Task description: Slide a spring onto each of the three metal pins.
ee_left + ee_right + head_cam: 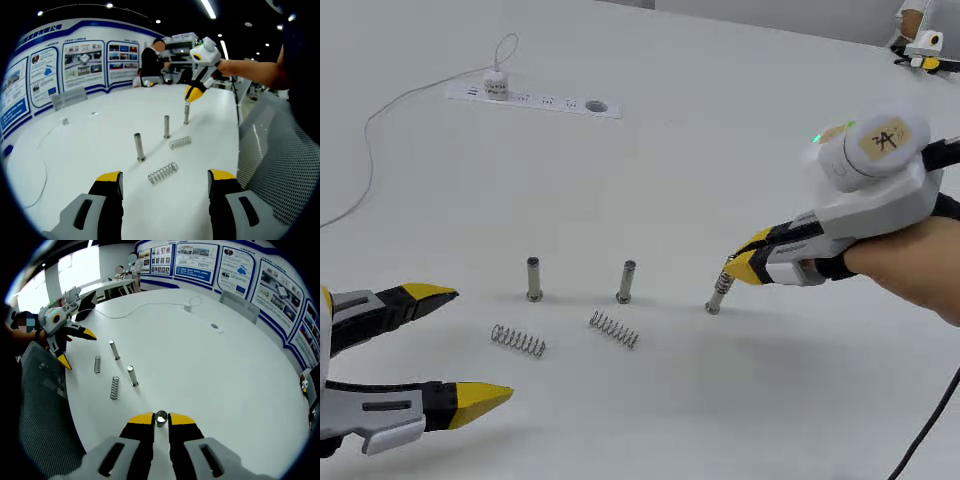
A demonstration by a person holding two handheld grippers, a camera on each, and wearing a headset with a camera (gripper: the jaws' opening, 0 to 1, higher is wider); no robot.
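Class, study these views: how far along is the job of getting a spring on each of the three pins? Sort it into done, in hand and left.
Done: nothing released yet. In hand: the right tongs grip the first spring on the right pin. Left: the left pin and middle pin are bare, two springs lie loose on the table; the left tongs are open.
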